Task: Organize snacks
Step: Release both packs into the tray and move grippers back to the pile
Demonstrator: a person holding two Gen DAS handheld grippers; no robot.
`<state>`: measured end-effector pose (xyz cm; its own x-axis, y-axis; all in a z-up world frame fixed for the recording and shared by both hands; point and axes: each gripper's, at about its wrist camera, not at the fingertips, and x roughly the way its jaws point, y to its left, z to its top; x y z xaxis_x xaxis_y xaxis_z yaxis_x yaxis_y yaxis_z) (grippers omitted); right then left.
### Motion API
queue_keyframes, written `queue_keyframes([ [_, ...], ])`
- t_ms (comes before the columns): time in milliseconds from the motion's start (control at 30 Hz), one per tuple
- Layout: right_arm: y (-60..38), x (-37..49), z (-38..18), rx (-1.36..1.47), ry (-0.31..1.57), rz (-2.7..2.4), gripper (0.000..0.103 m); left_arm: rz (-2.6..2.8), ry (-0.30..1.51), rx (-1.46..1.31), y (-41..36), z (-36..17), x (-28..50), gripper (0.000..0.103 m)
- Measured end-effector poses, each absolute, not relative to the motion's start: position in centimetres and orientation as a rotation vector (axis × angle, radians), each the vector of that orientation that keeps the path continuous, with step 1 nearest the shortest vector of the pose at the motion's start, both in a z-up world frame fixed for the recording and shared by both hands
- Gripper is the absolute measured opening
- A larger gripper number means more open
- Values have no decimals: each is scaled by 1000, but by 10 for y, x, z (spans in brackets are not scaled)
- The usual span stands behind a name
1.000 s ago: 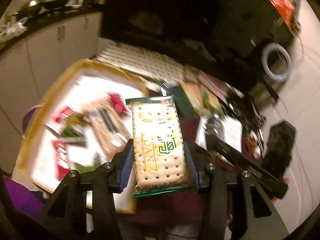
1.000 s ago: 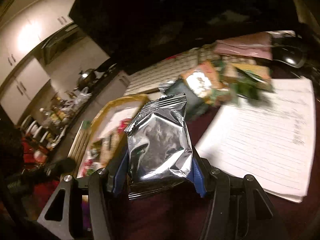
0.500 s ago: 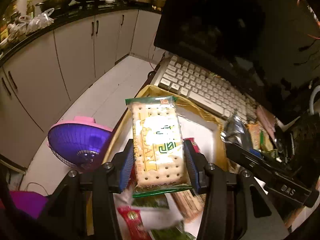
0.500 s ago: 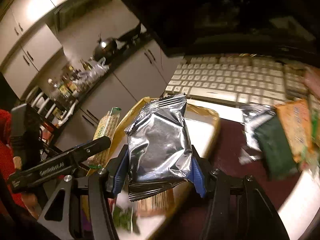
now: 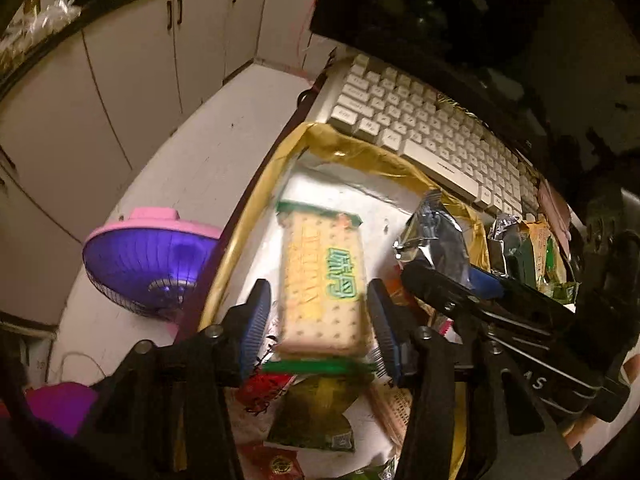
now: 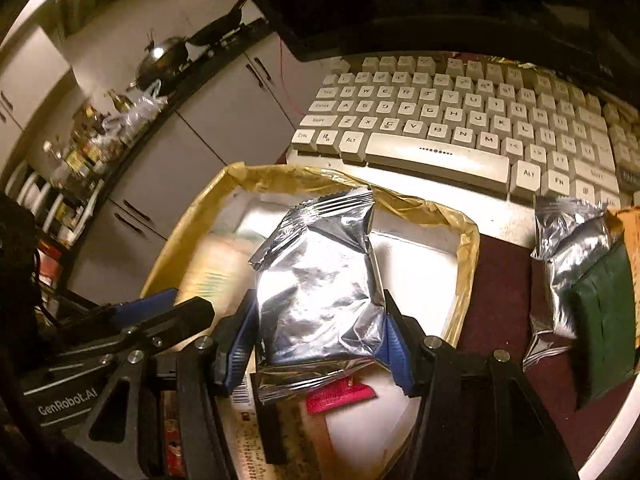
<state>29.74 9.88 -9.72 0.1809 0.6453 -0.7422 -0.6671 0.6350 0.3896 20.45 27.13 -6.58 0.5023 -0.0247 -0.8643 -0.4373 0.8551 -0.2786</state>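
Observation:
A cracker pack (image 5: pixel 320 280) with green ends sits blurred between the blue pads of my left gripper (image 5: pixel 318 312). Its jaws are opening, and a gap shows on each side of the pack. Below it lies the gold-rimmed tray (image 5: pixel 360 152) with several snack packs inside. My right gripper (image 6: pixel 318 324) is shut on a silver foil pack (image 6: pixel 320 280) over the same tray (image 6: pixel 280 174), its jaws just starting to widen. Each gripper shows in the other's view: the right one (image 5: pixel 480 284) at right, the left one (image 6: pixel 160 312) at left.
A white keyboard (image 6: pixel 440 120) lies just behind the tray, under a dark monitor. Another silver pack (image 6: pixel 568 248) and a green pack (image 6: pixel 604 320) lie on the dark red table to the right. A purple and pink fan (image 5: pixel 148 260) stands left of the tray.
Both grippers swung left from the loose snacks by the paper to above the tray. The left jaws have widened and the cracker pack has come loose between them.

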Motion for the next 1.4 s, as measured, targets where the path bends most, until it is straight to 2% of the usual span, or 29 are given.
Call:
queue_keyframes([
  [67, 95, 297, -95, 1, 1031, 939, 60, 252, 984, -547, 276, -60, 197, 57],
  [167, 76, 296, -84, 94, 992, 951, 64, 272, 909, -527, 268, -43, 179, 68],
  [400, 11, 259, -56, 179, 852, 991, 64, 226, 774, -509, 215, -14, 137, 78],
  [700, -99, 243, -103, 295, 928, 881, 64, 107, 828, -484, 127, -25, 142, 78],
  [933, -177, 258, -106, 431, 907, 746, 62, 74, 872, -487, 90, -27, 150, 78],
  [1133, -200, 292, -93, 426, 856, 613, 62, 73, 885, -480, 76, -30, 153, 79],
  [1333, -186, 351, -102, 449, 908, 511, 63, 72, 897, -491, 76, -33, 158, 79],
  [1400, -183, 363, -108, 446, 925, 460, 59, 69, 908, -491, 75, -36, 162, 79],
])
